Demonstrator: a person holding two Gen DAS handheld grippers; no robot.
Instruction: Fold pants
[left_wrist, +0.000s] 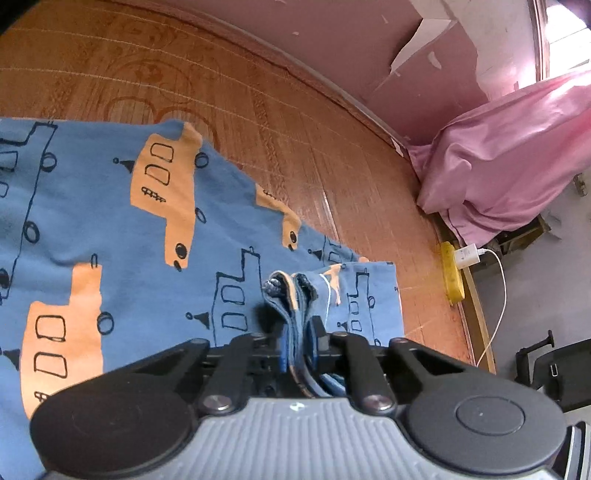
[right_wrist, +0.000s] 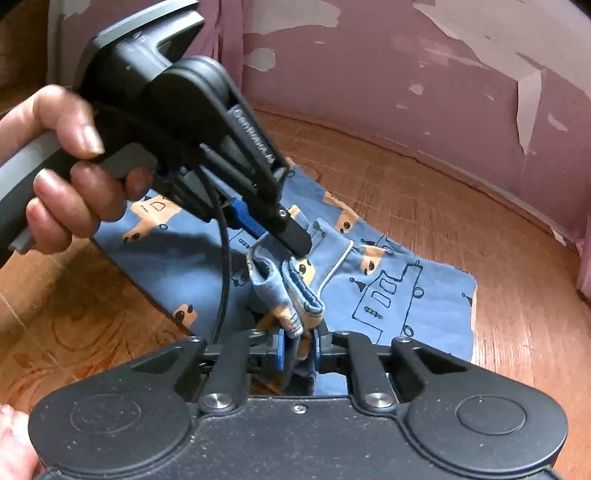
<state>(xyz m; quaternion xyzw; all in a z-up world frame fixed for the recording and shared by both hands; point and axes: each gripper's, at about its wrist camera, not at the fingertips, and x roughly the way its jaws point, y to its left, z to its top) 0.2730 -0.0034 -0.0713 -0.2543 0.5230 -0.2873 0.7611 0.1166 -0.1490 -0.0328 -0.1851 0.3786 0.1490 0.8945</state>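
Blue pants (left_wrist: 122, 229) printed with orange and outlined trucks lie spread on a brown woven mat. In the left wrist view my left gripper (left_wrist: 301, 339) is shut on a bunched, layered edge of the pants, which sticks up between the fingers. In the right wrist view my right gripper (right_wrist: 299, 343) is shut on another bunched fold of the pants (right_wrist: 406, 295). The left gripper (right_wrist: 291, 236), held by a hand (right_wrist: 70, 177), comes in from the upper left there, its tip pinching fabric just beyond the right gripper's fold.
The woven mat (left_wrist: 258, 110) runs to a pink wall with peeling paint (right_wrist: 443, 92). A pink cloth (left_wrist: 509, 155) drapes over something at the right. A yellow power strip (left_wrist: 452, 273) with a white charger and cable sits at the mat's edge.
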